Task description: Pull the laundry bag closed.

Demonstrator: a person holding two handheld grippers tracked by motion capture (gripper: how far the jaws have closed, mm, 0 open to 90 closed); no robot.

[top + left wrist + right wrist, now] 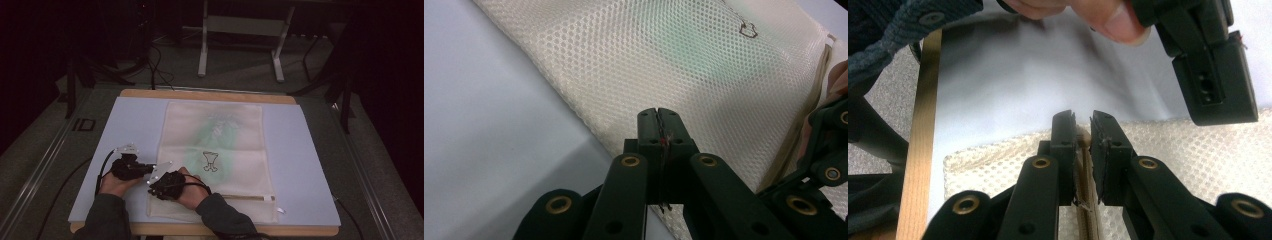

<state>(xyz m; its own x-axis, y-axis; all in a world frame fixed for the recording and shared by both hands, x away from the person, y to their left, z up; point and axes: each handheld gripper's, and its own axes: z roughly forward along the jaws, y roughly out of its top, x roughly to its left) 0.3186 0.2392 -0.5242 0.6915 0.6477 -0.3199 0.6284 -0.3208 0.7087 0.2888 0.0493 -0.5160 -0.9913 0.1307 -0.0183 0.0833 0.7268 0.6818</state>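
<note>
Table (300, 150), pale blue, has bare margins either side of the mesh bag (220, 145) lying flat mid-board. Right gripper (1083, 131) pinches the bag's near-left zipper edge; left gripper (658, 117), jaws pressed together, sits at its left edge. Bag contents are blurred green.

Three cameras covering one table

The high view is looking forward and down over the whole table (300, 150); each gripper view is riding low along its jaws, close above the mesh bag (664, 65), whose near left corner all three are sharing.
</note>
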